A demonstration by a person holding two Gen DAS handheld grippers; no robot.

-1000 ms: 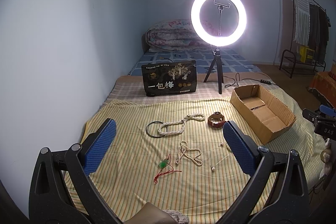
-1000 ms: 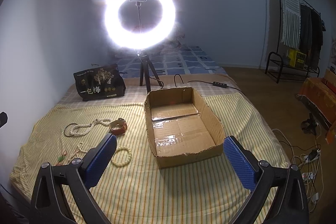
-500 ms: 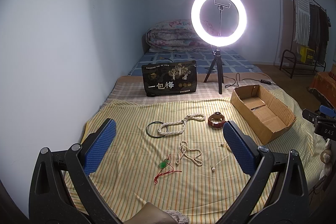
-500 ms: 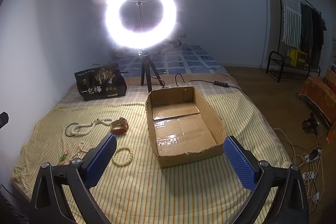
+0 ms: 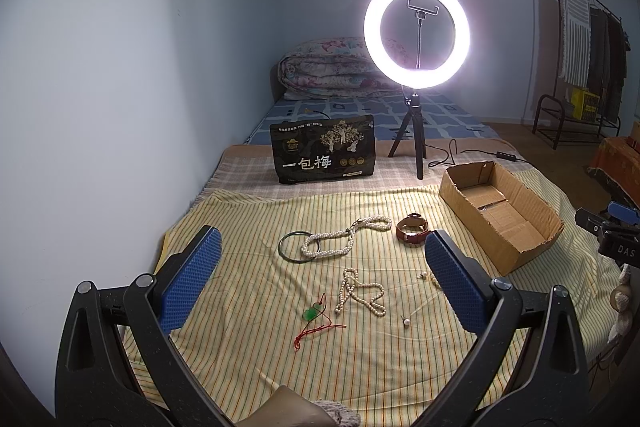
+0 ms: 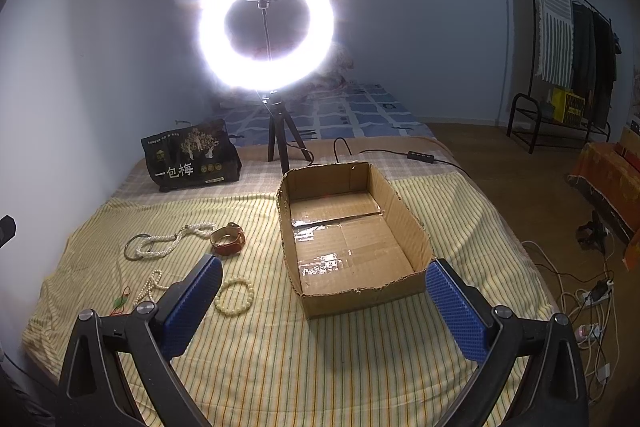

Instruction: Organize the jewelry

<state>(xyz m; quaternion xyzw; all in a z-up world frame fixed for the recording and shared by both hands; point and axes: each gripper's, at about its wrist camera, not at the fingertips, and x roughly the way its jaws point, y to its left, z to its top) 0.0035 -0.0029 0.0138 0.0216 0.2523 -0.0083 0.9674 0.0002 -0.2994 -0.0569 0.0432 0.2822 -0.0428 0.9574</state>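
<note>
Both tongs, left tongs (image 5: 320, 267) and right tongs (image 6: 322, 293), hanging wide open, empty; beads (image 5: 362, 293) lying mid-frame, waiting for box (image 6: 348, 227).

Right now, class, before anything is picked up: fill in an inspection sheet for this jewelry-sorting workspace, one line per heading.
Surface: striped yellow sheet spread over a bed.
Job's things: cardboard box, open and empty; pearl necklace overlapping a dark bangle; brown leather watch; second bead strand; cream bead bracelet; green pendant on red cord; small earrings.
Clutter: black snack bag, standing.
Grippers: left gripper and right gripper both open, holding nothing.
Cables: ring light cord across the bed; power strips on the floor.
Surroundings: lit ring light, folded quilt, clothes rack.
</note>
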